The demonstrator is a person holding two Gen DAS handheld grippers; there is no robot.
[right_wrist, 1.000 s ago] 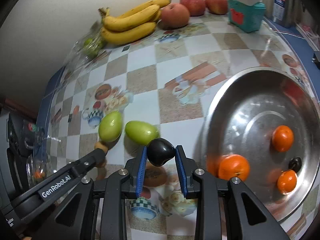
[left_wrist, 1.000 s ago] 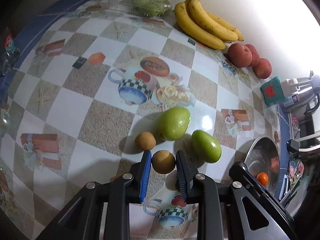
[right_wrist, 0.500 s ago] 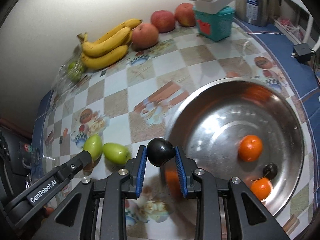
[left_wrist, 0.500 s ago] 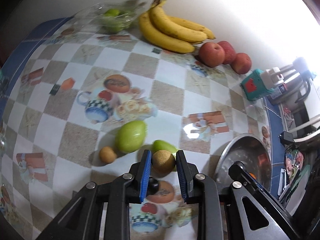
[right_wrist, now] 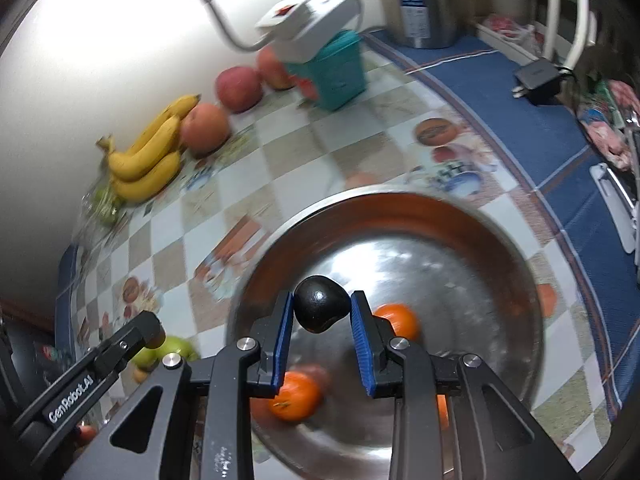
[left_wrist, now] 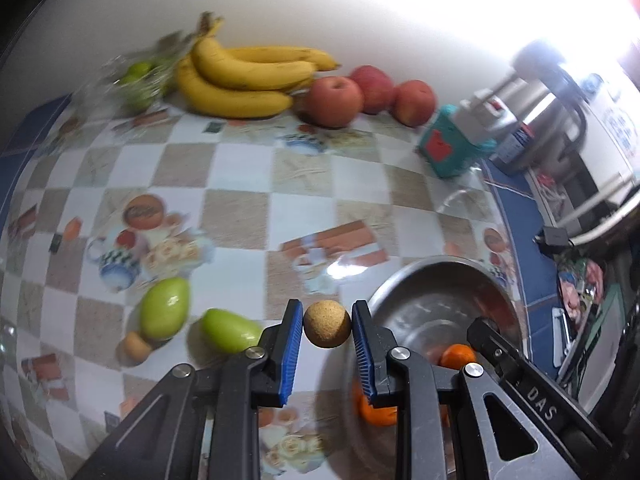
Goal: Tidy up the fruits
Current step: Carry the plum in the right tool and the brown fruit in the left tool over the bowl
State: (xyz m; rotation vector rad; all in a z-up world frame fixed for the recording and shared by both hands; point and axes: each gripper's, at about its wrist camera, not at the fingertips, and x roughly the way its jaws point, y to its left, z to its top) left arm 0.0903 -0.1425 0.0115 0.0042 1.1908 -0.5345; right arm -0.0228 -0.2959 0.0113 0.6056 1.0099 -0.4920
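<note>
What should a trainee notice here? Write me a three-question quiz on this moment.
1. True or false: the left gripper holds the small tan fruit.
2. The right gripper holds what? A) orange B) dark fruit C) banana
3. How many apples stand beside the bananas?

Key:
1. True.
2. B, the dark fruit, above the steel bowl.
3. Three apples.

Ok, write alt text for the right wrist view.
The right tool grips a dark round fruit above a steel bowl holding oranges. Bananas and apples line the wall behind on a checkered tablecloth.
</note>
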